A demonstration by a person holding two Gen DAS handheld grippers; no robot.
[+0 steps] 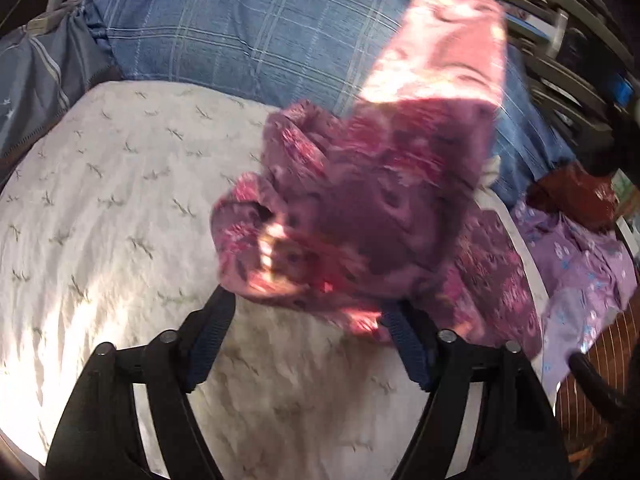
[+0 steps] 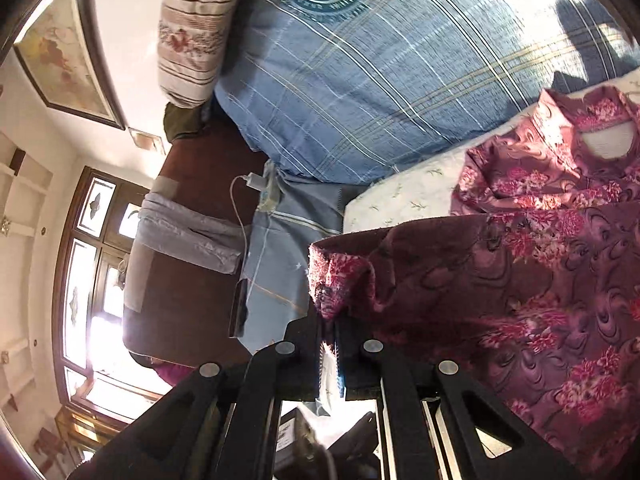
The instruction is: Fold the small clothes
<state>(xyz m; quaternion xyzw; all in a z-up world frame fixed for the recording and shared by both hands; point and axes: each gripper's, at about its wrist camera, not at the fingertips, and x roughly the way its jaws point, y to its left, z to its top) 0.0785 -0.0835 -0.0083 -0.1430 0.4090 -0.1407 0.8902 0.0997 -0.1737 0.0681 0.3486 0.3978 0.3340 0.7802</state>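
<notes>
A maroon garment with pink flowers hangs in the air over the white bed sheet, lifted from its upper right end and blurred by motion. My left gripper is open and empty just below the garment's lower folds. In the right wrist view the same garment spreads to the right, its neck opening at the top right. My right gripper is shut on the garment's hem corner. The other gripper's body shows at the top right of the left wrist view.
A blue plaid pillow lies at the head of the bed. A lilac floral garment and a dark red one lie at the right. A charger with its cable lies by the bed's edge, beside a brown sofa.
</notes>
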